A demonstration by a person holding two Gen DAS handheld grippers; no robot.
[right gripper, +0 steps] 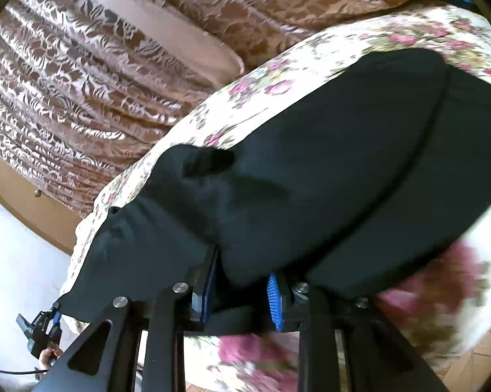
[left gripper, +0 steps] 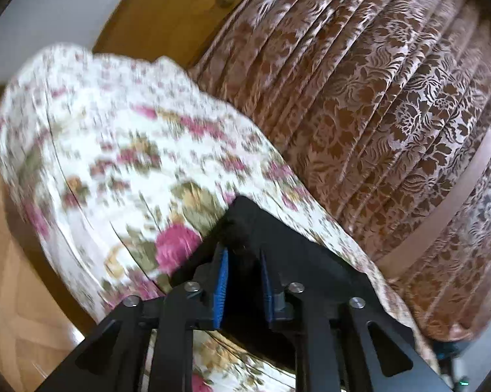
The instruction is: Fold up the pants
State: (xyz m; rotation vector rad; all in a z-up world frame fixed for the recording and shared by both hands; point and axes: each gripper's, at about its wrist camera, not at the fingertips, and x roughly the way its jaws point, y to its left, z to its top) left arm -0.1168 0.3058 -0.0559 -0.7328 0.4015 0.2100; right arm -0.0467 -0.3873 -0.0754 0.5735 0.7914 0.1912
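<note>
On the floral-sheeted bed (right gripper: 310, 65), black pants (right gripper: 343, 150) lie spread; the right gripper (right gripper: 242, 290) and left gripper (left gripper: 244, 281) each stand narrowly parted around a fold, pads not pressing. No writing shows.

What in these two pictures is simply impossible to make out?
- Left wrist view: most of the black pants are hidden behind the left tool; only a corner shows.
- Left wrist view: the flowered bedspread is smeared by motion blur.
- Right wrist view: the pants' near edge is covered by the right tool, so whether its pads press the cloth is unclear.
- Right wrist view: the hand at the lower left is tiny and cut off.
</note>
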